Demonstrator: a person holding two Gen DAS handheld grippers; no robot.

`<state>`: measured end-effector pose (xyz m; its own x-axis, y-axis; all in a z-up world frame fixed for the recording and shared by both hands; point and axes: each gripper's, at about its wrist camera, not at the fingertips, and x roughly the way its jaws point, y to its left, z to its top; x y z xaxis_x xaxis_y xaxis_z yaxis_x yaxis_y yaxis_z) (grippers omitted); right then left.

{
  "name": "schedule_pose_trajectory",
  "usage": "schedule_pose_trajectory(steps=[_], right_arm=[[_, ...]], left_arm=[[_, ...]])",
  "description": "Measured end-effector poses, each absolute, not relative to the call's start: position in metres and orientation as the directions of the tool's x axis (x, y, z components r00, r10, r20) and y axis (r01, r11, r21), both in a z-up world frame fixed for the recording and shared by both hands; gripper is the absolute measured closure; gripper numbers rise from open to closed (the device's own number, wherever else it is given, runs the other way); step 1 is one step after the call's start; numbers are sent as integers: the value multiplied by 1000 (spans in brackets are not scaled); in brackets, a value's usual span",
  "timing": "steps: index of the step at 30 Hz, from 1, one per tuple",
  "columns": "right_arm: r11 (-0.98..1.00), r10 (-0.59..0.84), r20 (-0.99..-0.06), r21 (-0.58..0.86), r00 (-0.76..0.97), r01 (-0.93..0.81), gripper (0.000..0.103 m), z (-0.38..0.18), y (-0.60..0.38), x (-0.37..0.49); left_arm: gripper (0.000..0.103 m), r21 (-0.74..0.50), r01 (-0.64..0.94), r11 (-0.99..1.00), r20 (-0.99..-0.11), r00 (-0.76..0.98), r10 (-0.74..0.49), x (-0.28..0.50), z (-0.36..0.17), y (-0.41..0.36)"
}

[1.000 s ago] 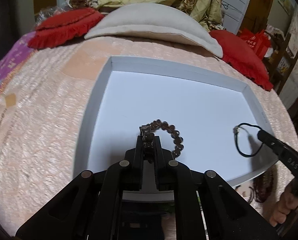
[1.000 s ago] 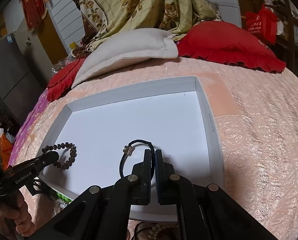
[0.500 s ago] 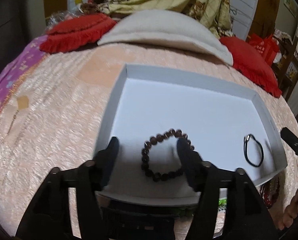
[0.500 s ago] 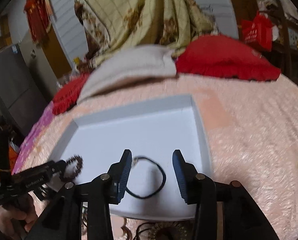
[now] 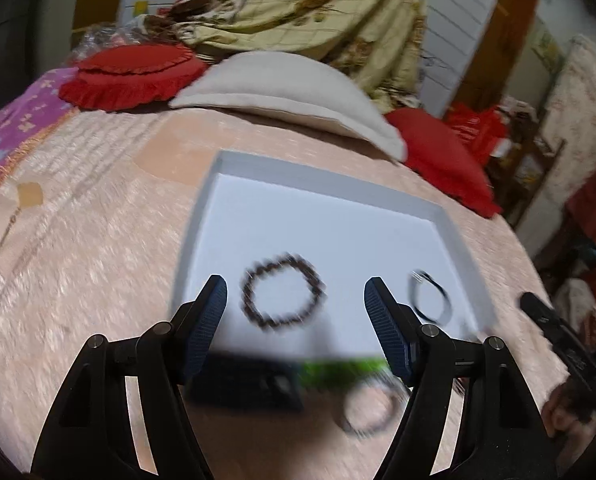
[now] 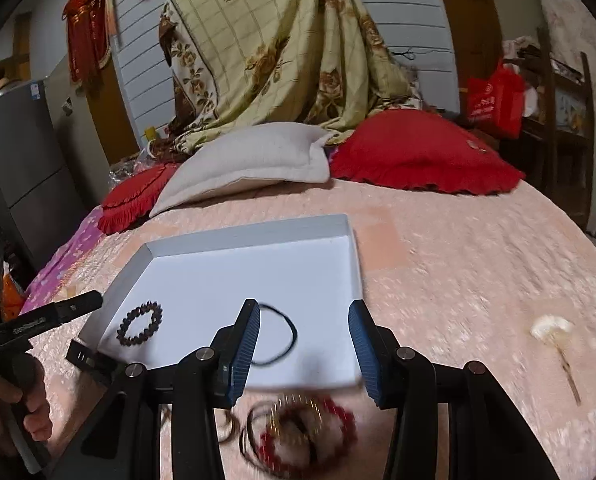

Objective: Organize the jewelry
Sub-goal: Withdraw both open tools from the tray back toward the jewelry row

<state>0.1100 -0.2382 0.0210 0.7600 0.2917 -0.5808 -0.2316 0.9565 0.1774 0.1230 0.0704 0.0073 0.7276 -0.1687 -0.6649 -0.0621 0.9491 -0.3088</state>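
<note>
With the brown bead bracelet (image 5: 282, 290) and black cord bracelet (image 6: 278, 336) lying apart in the white tray (image 6: 258, 236), I hold the left gripper (image 5: 296, 312), fingers opening on nothing, and right gripper (image 6: 303, 350), fingers spread and empty, ahead of reaching for the red bead bracelet (image 6: 309, 436) on the bedspread (image 6: 477, 280) just short of the tray.

Blurred jewelry pile (image 6: 298, 432), perhaps bangles, partly hidden below.

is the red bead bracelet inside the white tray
No, the red bead bracelet lies on the pink bedspread just outside the white tray's near edge, in a heap of other jewelry.
</note>
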Motion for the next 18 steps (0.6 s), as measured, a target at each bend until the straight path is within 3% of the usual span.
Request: schedule_pose_trajectory(steps=[6,10,12,18], right_arm=[[968,252,-660,164,708,-191,59,7,-253,76],[976,217,-694,148,687,-159,59,-1,-264,70],[977,211,-698,145,684,-153,59,-3,-267,69],[971,238,-684,158,690,-178,59,0,-269,69]], left_arm=[[31,-254,139,957,-626,731,-272,63,15,35],[32,-283,141,949,-678,671,-301,51,-11,27],[38,-262,113,958,-714,645,-271,59,-25,22],[40,-270,21,963,-731,646,-219,70,-34,35]])
